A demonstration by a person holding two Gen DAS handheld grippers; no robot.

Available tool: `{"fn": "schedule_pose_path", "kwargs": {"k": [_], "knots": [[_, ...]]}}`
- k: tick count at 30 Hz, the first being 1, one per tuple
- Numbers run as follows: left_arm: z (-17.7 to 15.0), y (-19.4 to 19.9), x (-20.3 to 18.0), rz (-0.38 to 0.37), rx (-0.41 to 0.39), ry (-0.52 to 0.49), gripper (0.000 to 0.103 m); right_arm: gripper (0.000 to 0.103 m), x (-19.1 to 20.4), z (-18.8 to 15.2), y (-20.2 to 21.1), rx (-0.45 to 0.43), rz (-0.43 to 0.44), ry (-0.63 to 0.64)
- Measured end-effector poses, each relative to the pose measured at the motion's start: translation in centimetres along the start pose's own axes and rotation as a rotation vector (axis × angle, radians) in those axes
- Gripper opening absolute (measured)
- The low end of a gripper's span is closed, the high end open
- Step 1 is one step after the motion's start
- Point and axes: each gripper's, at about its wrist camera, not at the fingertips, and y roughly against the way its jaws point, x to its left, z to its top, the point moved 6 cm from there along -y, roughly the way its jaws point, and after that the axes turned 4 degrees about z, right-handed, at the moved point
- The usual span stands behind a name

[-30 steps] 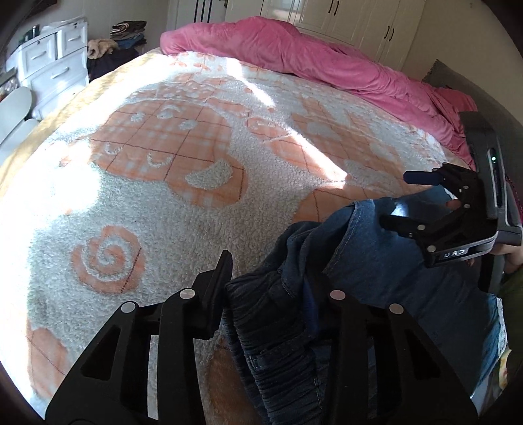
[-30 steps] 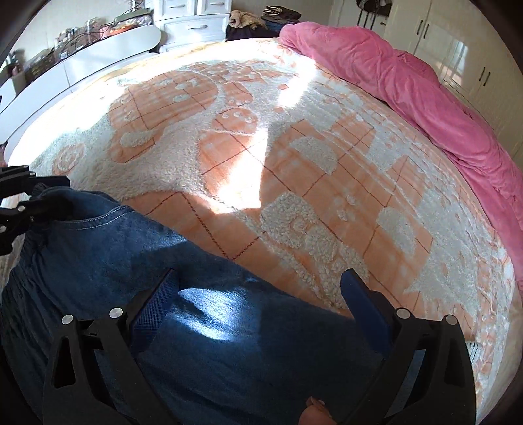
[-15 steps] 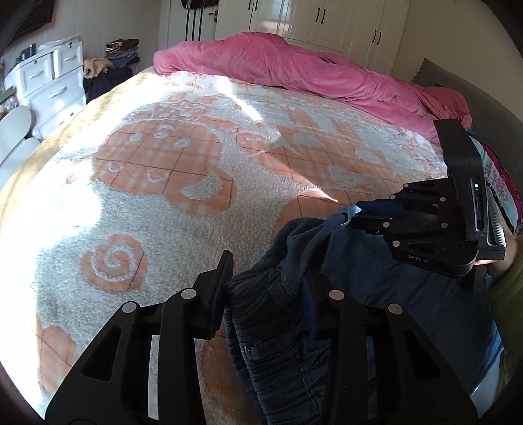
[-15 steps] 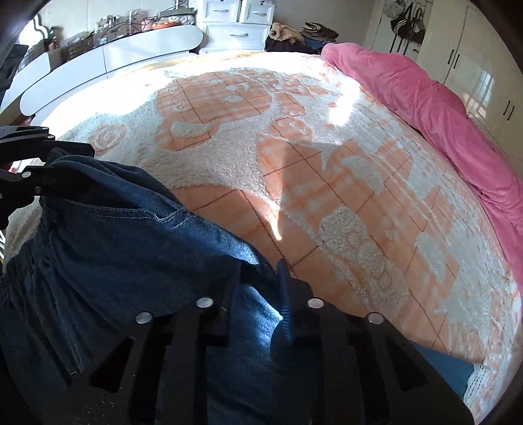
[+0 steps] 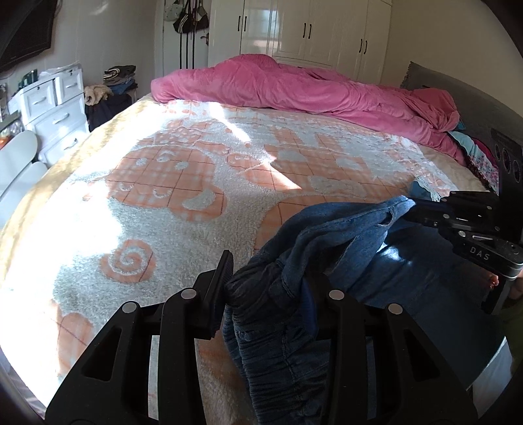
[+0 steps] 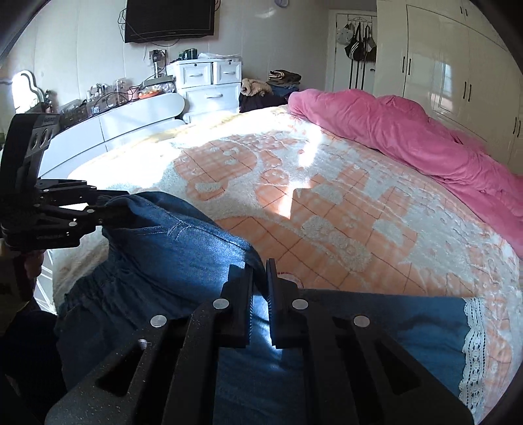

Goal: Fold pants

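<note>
Both grippers have risen since a second ago, and the right gripper (image 6: 260, 304), wide apart then, has closed its jaws on a fold of the blue denim pants (image 6: 176, 248). Its two black fingers (image 6: 240, 307) stand nearly together with cloth pinched between them at the tips. The left gripper (image 5: 266, 294) is clamped on a bunched, gathered stretch of the same pants (the elastic waistband, by the ruching), which fills the gap between its fingers and hangs below them in dark folds. From the left wrist camera the denim stretches across from this grip to the right gripper at the far right edge. The pants are lifted at both held points over the near edge of the bed, the rest draping down; a lace-trimmed hem (image 6: 472, 343) lies on the peach-and-white fleece blanket (image 5: 183, 183). A pink duvet (image 5: 304, 88) is heaped along the far side of the bed, in front of white wardrobes (image 5: 313, 29).
</note>
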Motion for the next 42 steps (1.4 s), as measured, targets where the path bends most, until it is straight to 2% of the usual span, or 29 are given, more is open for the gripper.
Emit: {"fn": "schedule_pose_path", "kwargs": {"k": [5,12,18,23,29,33,37,42], "knots": [[-0.9,1.9,-1.0,-0.003,-0.027,-0.02,0.029,0.007,1.8,-1.8,3.3,-0.038,0.016,-0.014],[-5.0,4.5,-2.3,-0.083,0.002,0.003,0.031,0.007,4.1,-6.0,7.0,-0.064,0.035,-0.086],[-8.6,6.0,-3.1,-0.11,0.025,0.013,0.031,0.007,6.5,-9.4,8.7,-0.032,0.062,-0.101],[-10.0,7.1,-3.1,-0.069,0.025,-0.009,0.032,0.007,8.9,-11.1,9.5,-0.005,0.088,-0.085],[-11.4,7.4,-2.2,0.007,0.055,-0.072,0.04,0.007,11.2,-12.3,9.9,0.017,0.117,-0.054],[-13.1,7.1,-1.4,0.005,0.111,-0.058,0.042,0.007,12.4,-13.8,9.2,0.069,0.121,-0.03],[-14.2,7.3,-0.7,-0.038,0.142,-0.01,0.042,0.007,13.4,-14.8,8.9,0.098,0.143,-0.022],[-14.8,8.2,0.2,-0.04,0.148,0.033,0.041,0.007,13.7,-15.1,8.9,0.109,0.158,-0.025]]}}
